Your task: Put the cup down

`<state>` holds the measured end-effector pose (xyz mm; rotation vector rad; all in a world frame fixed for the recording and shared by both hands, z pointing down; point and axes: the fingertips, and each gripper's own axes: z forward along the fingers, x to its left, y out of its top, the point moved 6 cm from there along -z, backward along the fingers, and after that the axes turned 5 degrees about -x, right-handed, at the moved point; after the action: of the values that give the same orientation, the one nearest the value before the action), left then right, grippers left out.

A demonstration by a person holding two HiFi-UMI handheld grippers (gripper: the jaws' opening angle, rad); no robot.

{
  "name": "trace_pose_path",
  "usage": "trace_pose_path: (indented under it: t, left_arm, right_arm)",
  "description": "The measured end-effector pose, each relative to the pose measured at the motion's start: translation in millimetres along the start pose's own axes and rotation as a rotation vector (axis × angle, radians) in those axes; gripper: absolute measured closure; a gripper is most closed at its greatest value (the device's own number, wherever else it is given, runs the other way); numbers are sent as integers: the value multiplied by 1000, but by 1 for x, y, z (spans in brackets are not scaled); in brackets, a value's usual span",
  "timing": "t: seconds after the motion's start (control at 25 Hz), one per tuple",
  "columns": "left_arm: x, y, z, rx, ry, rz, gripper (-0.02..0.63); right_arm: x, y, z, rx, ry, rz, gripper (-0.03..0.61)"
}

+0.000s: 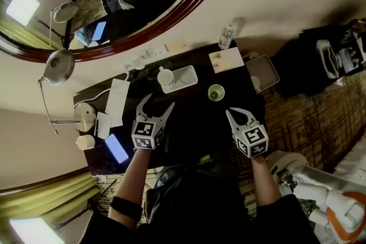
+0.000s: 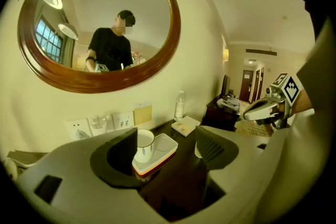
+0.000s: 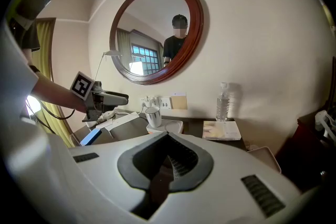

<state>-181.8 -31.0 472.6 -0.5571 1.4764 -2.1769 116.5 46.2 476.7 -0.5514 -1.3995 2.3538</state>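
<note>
A white cup stands upright on the left end of a white tray at the back of the dark table. A small green cup sits on the table right of the tray. My left gripper is open and empty, just short of the tray. In the left gripper view the white cup shows beside the left jaw, apart from my left gripper. My right gripper is shut on nothing, near the green cup. From the right gripper view, my right gripper hides the green cup.
A water bottle and a pale pad are at the table's back right. A white bin stands off the right edge. A lit phone, white papers, a lamp and paper cups crowd the left.
</note>
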Motion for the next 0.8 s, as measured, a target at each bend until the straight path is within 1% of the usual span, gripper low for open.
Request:
trace_pose_path:
  t: [0.04,0.08,0.16,0.28,0.36,0.52,0.64,0.8]
  left_arm:
    - [5,-5,8,19,8,-14,216]
    - [10,-9,17,35,15,-27,165]
    - [18,-18,36,56,17,-40,113]
    - [27,-29,65,88,6,-38,73]
    - [36,-38,82,107,16,-30,61]
    - [49,-51,109,135,40,-11,61]
    - [62,-68,124,149,66,9,61]
    - [64,-70,137,149,50,4,61]
  right_arm:
    - [-1,-2,-1,1,-9,3,563]
    - [-3,-4,-1,3,-19,8,563]
    - [-4,-7,-1,9,-35,22,563]
    - [-6,-11,1,17,-48,48,563]
    - [-9,-19,4,27,-52,56,563]
    - [-13,-34,12,47,-55,64,563]
    - [-16,-42,19,59,-55,62,563]
    - [-19,-49,25,60,-56,74,563]
